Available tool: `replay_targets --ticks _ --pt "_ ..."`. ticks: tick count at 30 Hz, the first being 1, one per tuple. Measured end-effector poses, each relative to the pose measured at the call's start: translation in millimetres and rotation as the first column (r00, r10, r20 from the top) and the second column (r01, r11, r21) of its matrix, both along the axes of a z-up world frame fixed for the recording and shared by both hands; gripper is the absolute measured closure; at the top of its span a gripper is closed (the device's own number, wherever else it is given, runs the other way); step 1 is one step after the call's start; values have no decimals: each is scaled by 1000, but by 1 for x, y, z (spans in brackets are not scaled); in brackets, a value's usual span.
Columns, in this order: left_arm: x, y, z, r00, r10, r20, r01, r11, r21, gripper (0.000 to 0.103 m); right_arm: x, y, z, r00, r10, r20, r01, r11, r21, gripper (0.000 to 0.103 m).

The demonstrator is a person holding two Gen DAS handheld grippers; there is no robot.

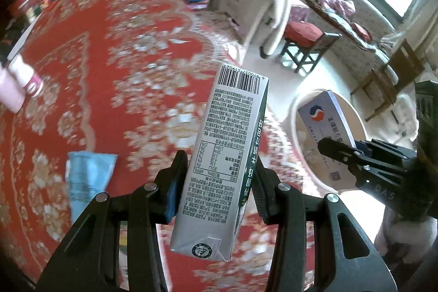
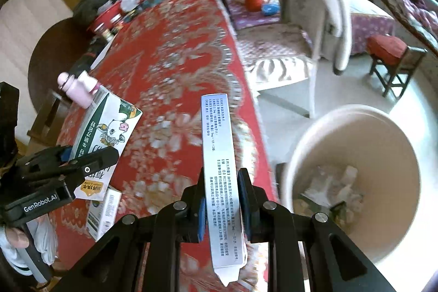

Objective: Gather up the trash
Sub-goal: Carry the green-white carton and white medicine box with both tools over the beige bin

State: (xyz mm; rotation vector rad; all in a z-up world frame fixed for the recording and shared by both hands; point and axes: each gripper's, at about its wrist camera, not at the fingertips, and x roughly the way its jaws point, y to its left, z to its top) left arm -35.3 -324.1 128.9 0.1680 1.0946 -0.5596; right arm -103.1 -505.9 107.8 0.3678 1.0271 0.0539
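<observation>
My left gripper [image 1: 219,163] is shut on a silver and green milk carton [image 1: 227,144], held upright above the red patterned tablecloth [image 1: 123,59]. In the right wrist view the same carton [image 2: 109,122] shows a cow picture, with the left gripper [image 2: 90,158] on it. My right gripper [image 2: 222,182] is shut on a flat white and blue medicine box [image 2: 219,141], gripped by its thin sides near the table's edge. To its right on the floor stands a white round bin [image 2: 356,111] with paper trash inside. In the left wrist view the right gripper [image 1: 336,152] and box [image 1: 323,114] are in front of the bin [image 1: 293,116].
A pink bottle [image 2: 79,89] lies at the table's left, a blue packet [image 1: 90,177] and a small white box [image 2: 104,212] nearer me. Clutter fills the far end. A chair draped with a white coat [image 2: 328,4] and a red stool [image 2: 388,51] stand beyond the bin.
</observation>
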Motion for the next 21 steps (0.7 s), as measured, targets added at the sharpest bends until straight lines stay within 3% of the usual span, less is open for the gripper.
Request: replay_targets --ticks 21 --pt "-43 -125 -14 986 -168 -24 168 986 3 61 -68 -105 -12 981 -189 -40 188 982 -8 84"
